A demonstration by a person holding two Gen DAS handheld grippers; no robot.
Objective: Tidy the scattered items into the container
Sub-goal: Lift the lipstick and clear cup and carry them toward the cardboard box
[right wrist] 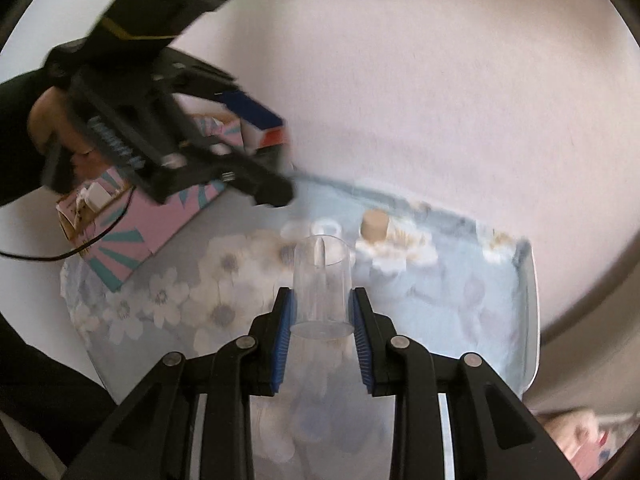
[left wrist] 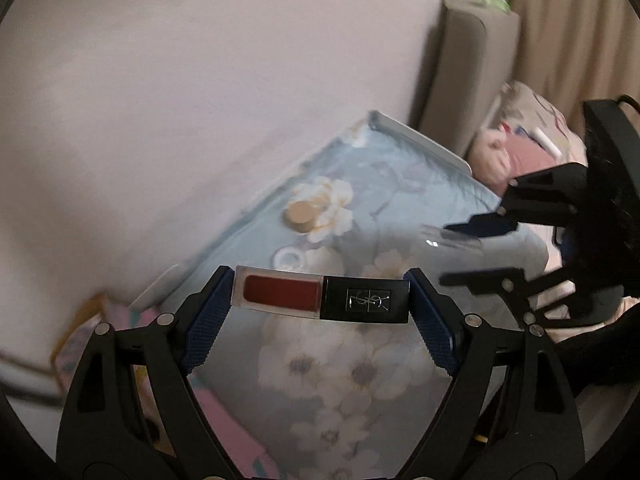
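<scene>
My left gripper is shut on a lip gloss tube, red with a black cap, held crosswise above the floral tablecloth. It also shows in the right wrist view, raised at the left. My right gripper is shut on a clear plastic cap, held upright over the cloth. It also shows in the left wrist view, at the right, with the clear cap. A beige round jar and a small white ring-shaped lid lie on the cloth.
A pink and teal box with items inside stands at the table's left side. A white wall runs behind the table. A cushioned chair and a patterned pillow lie beyond the table's white edge.
</scene>
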